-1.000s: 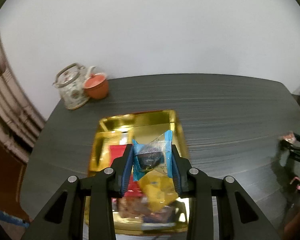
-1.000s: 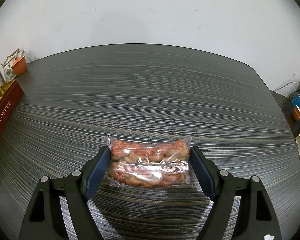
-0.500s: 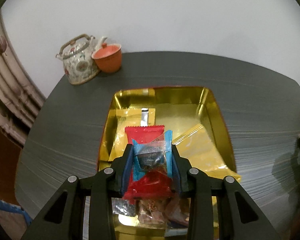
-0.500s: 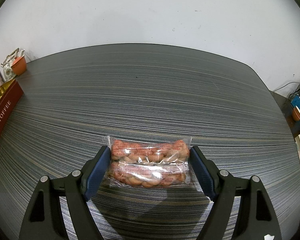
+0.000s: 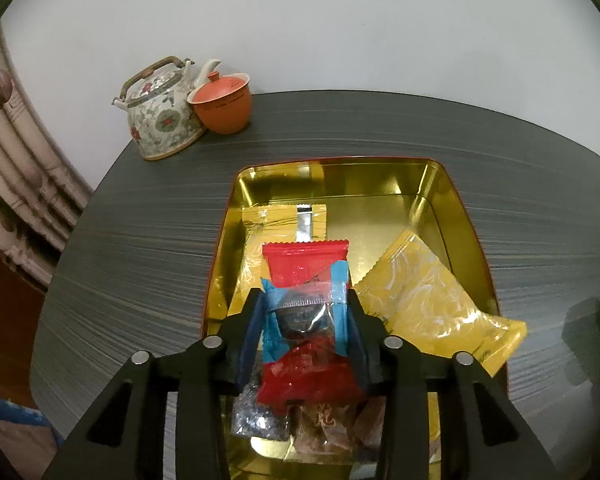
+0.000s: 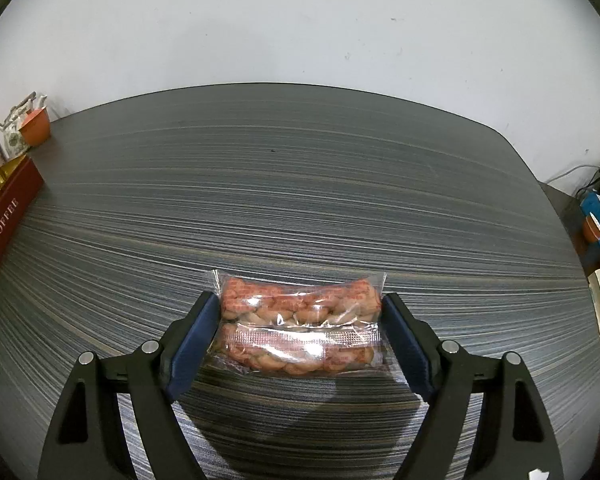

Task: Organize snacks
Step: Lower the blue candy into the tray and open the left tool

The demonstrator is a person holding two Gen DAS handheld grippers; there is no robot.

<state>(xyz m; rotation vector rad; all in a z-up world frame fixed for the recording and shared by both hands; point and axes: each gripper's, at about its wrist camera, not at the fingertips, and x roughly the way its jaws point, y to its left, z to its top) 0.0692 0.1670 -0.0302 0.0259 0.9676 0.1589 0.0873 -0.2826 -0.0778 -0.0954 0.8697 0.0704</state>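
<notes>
My left gripper (image 5: 305, 322) points forward and downward over a gold tin (image 5: 440, 184) on the dark striped counter (image 5: 140, 248). Its two fingers are closed narrowly on a small blue-edged clear packet (image 5: 304, 316) with a dark sweet inside, held above the tin. Inside the tin, a red packet (image 5: 304, 264) lies just beyond the held one, a yellow packet (image 5: 428, 304) lies to the right with its near corner hanging over the tin's right rim, and another yellow packet (image 5: 276, 220) lies at the far left. More wrapped snacks (image 5: 324, 424) sit at the near end. At the far left of the counter stand a flowered teapot (image 5: 160, 124) and an orange cup (image 5: 222, 108), touching.

My right gripper (image 6: 300, 324) sits low over the counter, its fingers set wide and pressed against the ends of a clear bag of twisted orange snacks (image 6: 300, 320). Far left, the tin's dark red side (image 6: 8, 208) shows.
</notes>
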